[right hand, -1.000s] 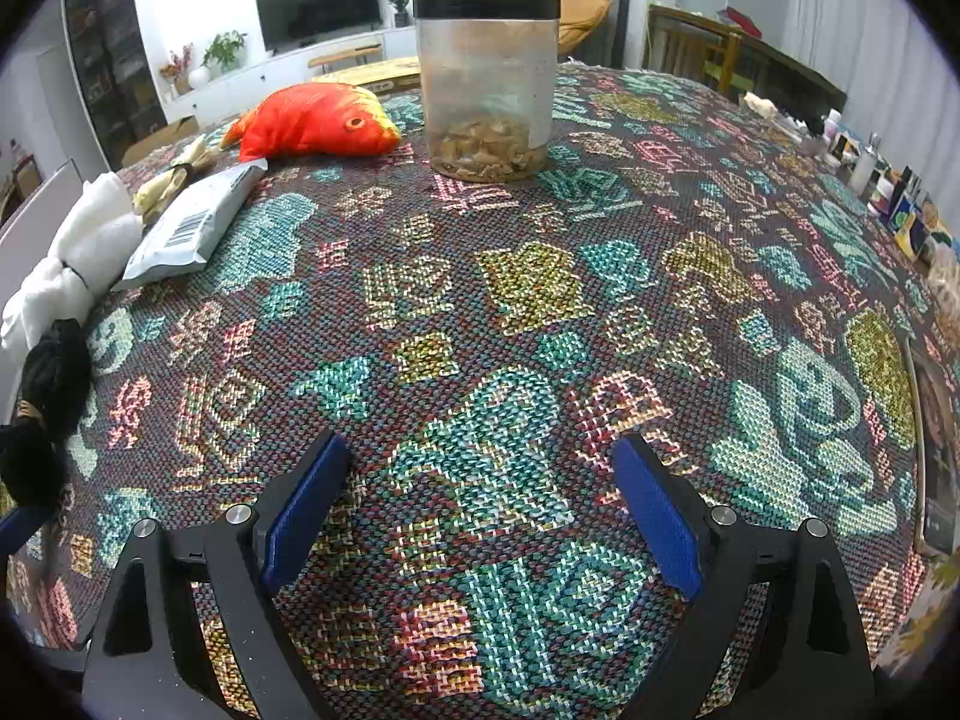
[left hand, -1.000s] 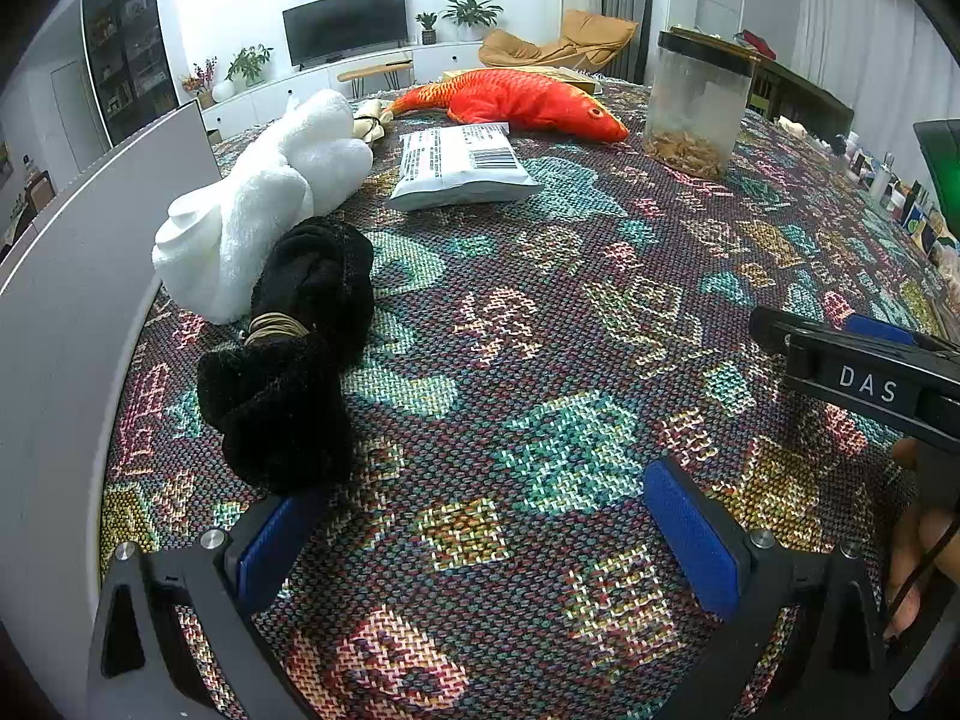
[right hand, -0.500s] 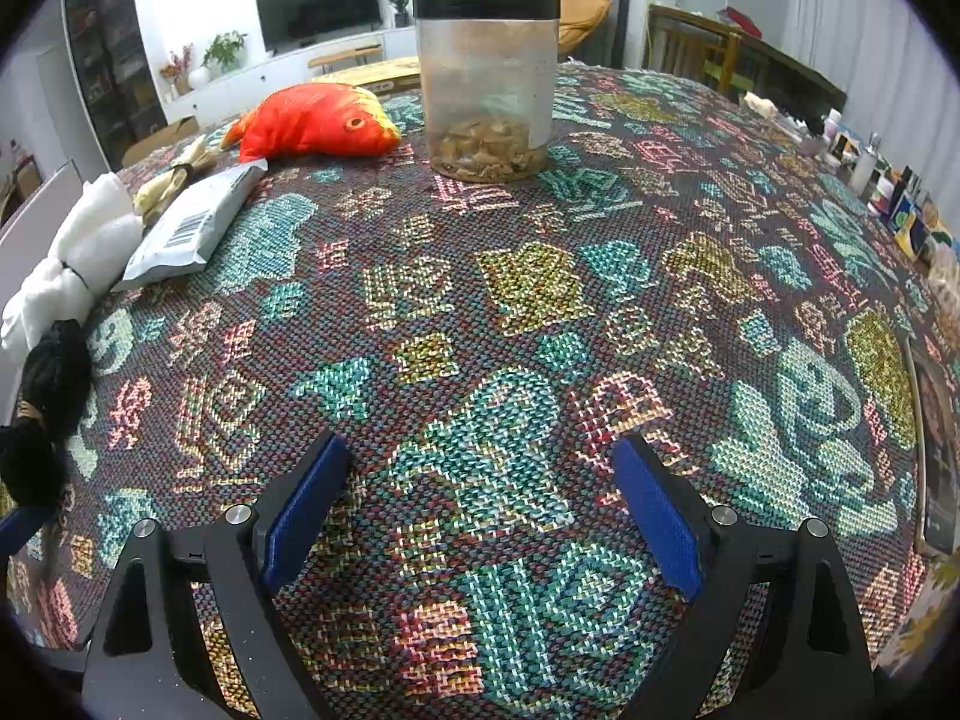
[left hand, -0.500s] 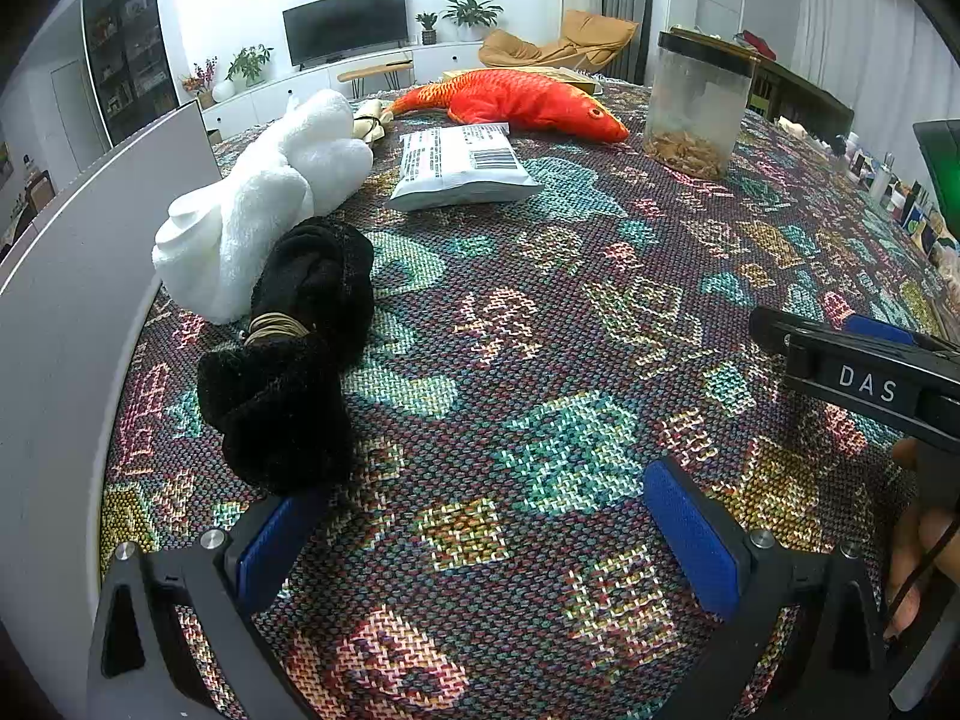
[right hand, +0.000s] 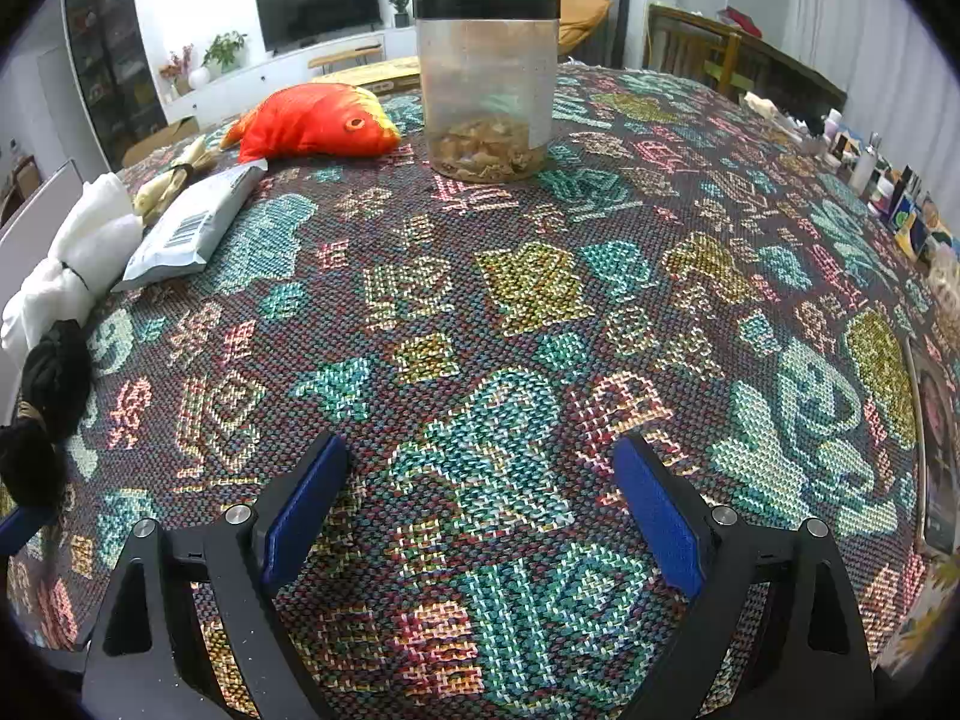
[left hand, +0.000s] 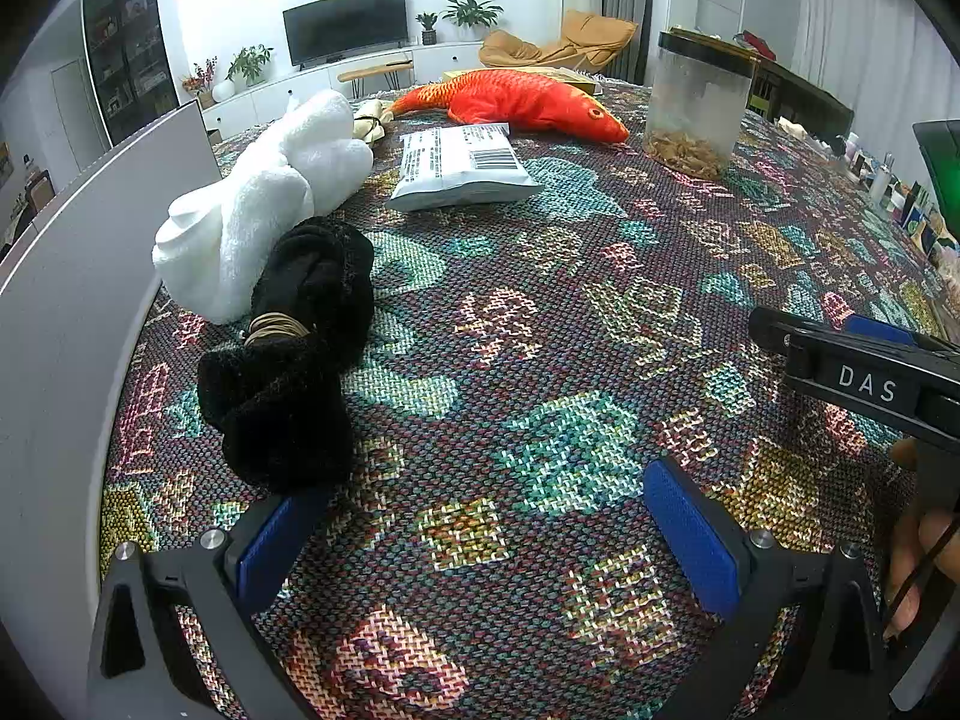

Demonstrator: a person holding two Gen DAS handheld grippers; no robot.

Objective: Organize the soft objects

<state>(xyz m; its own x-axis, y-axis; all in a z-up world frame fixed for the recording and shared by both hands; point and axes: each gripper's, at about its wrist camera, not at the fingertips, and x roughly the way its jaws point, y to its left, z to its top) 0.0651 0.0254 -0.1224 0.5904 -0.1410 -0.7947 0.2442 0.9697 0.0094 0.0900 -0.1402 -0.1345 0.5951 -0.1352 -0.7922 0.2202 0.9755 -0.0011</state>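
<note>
A black fuzzy bundle [left hand: 294, 354] tied with tan bands lies on the patterned tablecloth [left hand: 570, 312], touching a white rolled towel [left hand: 264, 204] behind it. A red plush fish [left hand: 516, 102] and a grey-white soft packet [left hand: 462, 168] lie farther back. My left gripper [left hand: 486, 528] is open just in front of the black bundle, its left pad [left hand: 270, 540] right below it. My right gripper [right hand: 480, 504] is open over bare cloth; the fish [right hand: 318, 123], packet [right hand: 192, 222], towel [right hand: 72, 264] and black bundle [right hand: 42, 402] sit to its left.
A clear jar [right hand: 489, 84] with a black lid and brown bits stands at the far centre. A grey panel [left hand: 66, 276] runs along the table's left edge. Small bottles and boxes [right hand: 882, 186] crowd the right edge. The other gripper's body [left hand: 864, 378] and a hand show at the left wrist view's right.
</note>
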